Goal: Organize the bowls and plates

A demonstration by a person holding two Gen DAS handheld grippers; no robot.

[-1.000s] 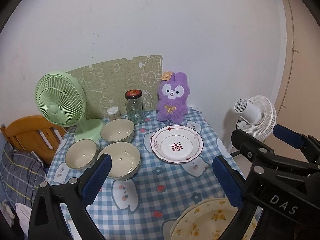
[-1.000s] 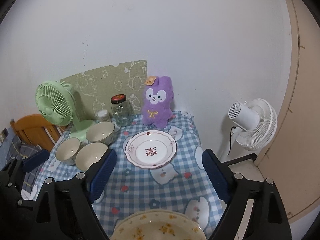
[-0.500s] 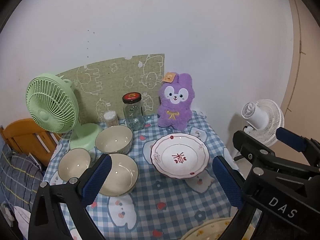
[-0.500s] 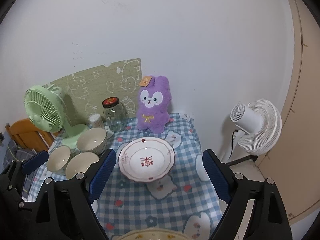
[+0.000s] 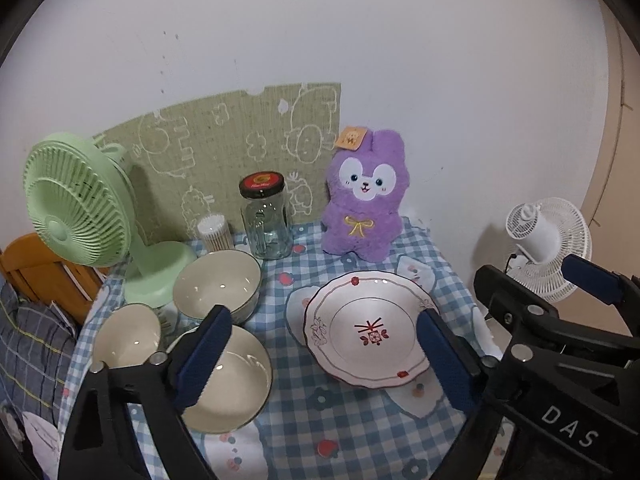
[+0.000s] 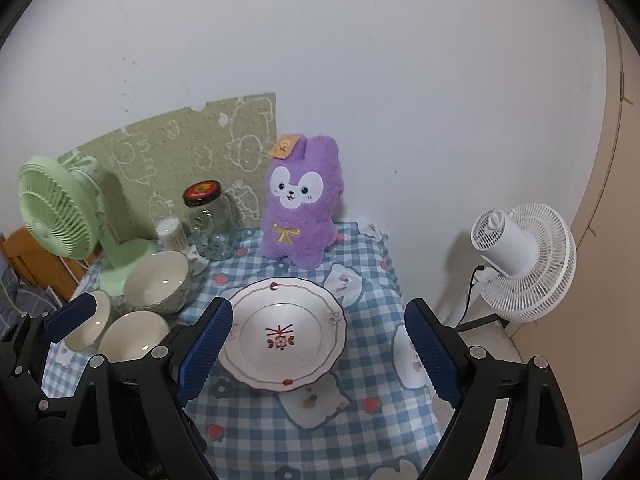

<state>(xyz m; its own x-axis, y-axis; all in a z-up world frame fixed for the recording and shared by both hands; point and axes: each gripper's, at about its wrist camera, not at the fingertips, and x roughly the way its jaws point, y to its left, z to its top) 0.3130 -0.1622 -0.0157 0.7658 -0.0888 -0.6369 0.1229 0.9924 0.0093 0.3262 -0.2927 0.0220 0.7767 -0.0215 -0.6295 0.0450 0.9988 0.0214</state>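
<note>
Above the checked worktop (image 6: 360, 420) | both my hand-held grippers, left (image 5: 324, 356) and right (image 6: 318, 350), hang wide and empty | red-motif plate (image 6: 282, 334) mid-cloth, three bowls (image 5: 216, 286) left of it | glazed ceramic: stiff, slick, breakable; I'd pinch the rim.

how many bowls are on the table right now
3. One bowl sits by the green fan's base, a smaller bowl at the left edge, and a third bowl nearest, partly behind the left tool.
</note>
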